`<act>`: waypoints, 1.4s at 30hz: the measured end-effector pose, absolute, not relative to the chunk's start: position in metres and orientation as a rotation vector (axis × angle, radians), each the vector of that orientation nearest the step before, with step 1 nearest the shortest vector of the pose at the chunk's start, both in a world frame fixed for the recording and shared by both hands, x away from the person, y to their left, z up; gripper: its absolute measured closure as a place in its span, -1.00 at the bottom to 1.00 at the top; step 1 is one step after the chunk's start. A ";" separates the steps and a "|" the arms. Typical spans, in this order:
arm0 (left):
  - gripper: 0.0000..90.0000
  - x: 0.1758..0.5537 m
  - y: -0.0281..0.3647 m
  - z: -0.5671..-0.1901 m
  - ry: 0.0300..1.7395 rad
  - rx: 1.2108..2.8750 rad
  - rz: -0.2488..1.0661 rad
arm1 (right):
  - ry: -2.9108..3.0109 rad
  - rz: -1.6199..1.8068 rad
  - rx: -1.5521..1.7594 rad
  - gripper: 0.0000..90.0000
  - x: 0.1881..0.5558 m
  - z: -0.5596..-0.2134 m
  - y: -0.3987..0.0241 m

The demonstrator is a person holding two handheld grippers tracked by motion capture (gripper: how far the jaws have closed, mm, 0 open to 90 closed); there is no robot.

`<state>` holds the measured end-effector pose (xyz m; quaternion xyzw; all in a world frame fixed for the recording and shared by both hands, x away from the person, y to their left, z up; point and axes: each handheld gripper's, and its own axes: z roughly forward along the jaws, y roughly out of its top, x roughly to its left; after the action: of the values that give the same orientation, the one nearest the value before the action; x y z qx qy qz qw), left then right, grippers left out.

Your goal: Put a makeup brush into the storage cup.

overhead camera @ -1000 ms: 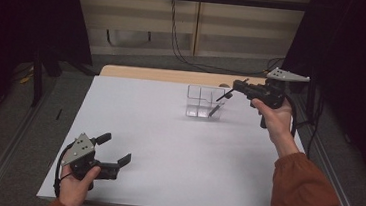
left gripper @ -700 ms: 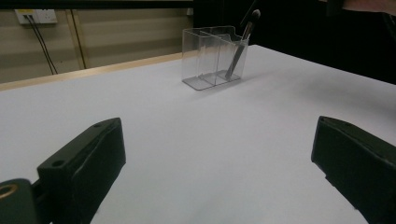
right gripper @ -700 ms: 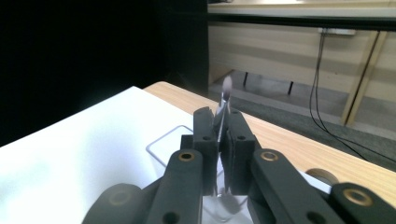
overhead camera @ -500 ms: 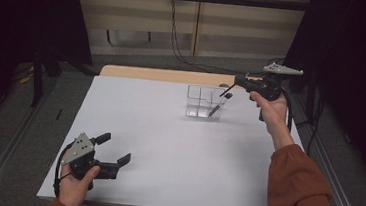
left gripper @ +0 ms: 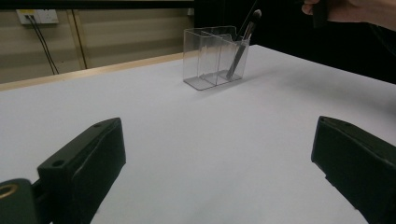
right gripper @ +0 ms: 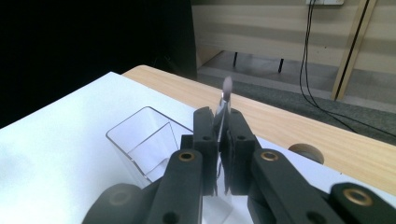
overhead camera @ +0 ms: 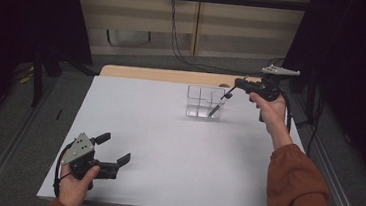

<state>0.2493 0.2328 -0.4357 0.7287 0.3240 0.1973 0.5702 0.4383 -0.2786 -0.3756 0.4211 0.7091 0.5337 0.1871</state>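
**A:** A dim room with wall cables behind, and a white table (overhead camera: 167,147) laid over a wooden top: what work is under way here?

**B:** A person in rust-coloured sleeves is setting a makeup brush (overhead camera: 217,106) into a clear acrylic organizer (overhead camera: 203,102) at the table's far side. The brush leans, its lower end down in the organizer's right-hand compartment, its upper end up between the jaws of the right gripper (overhead camera: 233,87).

**A:** Why that slant?

**B:** Likely because the gripper comes in from the right and above the rim; holding high on the handle keeps the jaws clear of the walls. In the right gripper view the two jaws are pressed together on the thin handle (right gripper: 222,126), the bristle tip poking out past them.

**A:** And the other hand?

**B:** The left gripper (overhead camera: 116,150) rests at the near left corner, well apart from the organizer, jaws spread wide with nothing between them, probably parked out of the way.

**A:** How far along?

**B:** Nearly placed, by my reading; letting go is what's left.
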 end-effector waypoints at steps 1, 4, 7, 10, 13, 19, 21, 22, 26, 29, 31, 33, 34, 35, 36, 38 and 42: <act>-0.93 0.249 0.233 -0.436 0.759 1.713 0.465 | 1.996 1.504 1.189 0.90 0.439 -0.376 -0.279; -0.93 0.250 0.233 -0.436 0.757 1.715 0.464 | 2.000 1.501 1.204 0.90 0.441 -0.380 -0.279; -0.93 0.250 0.233 -0.436 0.759 1.714 0.463 | 2.016 1.493 1.195 0.90 0.444 -0.381 -0.275; -0.93 0.250 0.233 -0.436 0.758 1.715 0.464 | 2.031 1.488 1.193 0.90 0.446 -0.382 -0.272; -0.93 0.250 0.233 -0.436 0.760 1.713 0.462 | 2.037 1.488 1.206 0.90 0.449 -0.385 -0.271; -0.93 0.250 0.233 -0.436 0.759 1.716 0.463 | 2.050 1.484 1.219 0.90 0.453 -0.388 -0.270; -0.93 0.250 0.233 -0.436 0.758 1.716 0.463 | 2.052 1.487 1.221 0.90 0.453 -0.389 -0.271; -0.93 0.250 0.233 -0.436 0.759 1.717 0.463 | 2.051 1.489 1.221 0.90 0.453 -0.389 -0.271; -0.93 0.250 0.233 -0.436 0.762 1.716 0.464 | 2.049 1.493 1.224 0.90 0.454 -0.389 -0.268; -0.93 0.250 0.233 -0.436 0.761 1.715 0.464 | 2.053 1.493 1.223 0.89 0.454 -0.390 -0.267; -0.93 0.250 0.233 -0.436 0.761 1.715 0.463 | 2.055 1.499 1.229 0.89 0.455 -0.392 -0.266; -0.93 0.250 0.233 -0.436 0.762 1.716 0.463 | 2.059 1.496 1.236 0.89 0.455 -0.394 -0.265; -0.93 0.250 0.233 -0.436 0.763 1.716 0.463 | 2.057 1.498 1.242 0.89 0.456 -0.395 -0.265; -0.93 0.250 0.233 -0.436 0.763 1.716 0.463 | 2.059 1.497 1.244 0.89 0.456 -0.396 -0.264; -0.93 0.250 0.233 -0.436 0.763 1.716 0.464 | 2.058 1.496 1.244 0.89 0.457 -0.396 -0.264; -0.93 0.250 0.234 -0.436 0.768 1.713 0.472 | 2.055 1.492 1.250 0.89 0.458 -0.397 -0.263; -0.93 0.250 0.235 -0.436 0.770 1.711 0.472 | 2.049 1.489 1.261 0.87 0.460 -0.398 -0.260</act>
<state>0.2499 0.2350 -0.4359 0.7283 0.3275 0.2009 0.5674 0.4596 -0.2604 -0.3976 0.4403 0.7154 0.5198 0.1556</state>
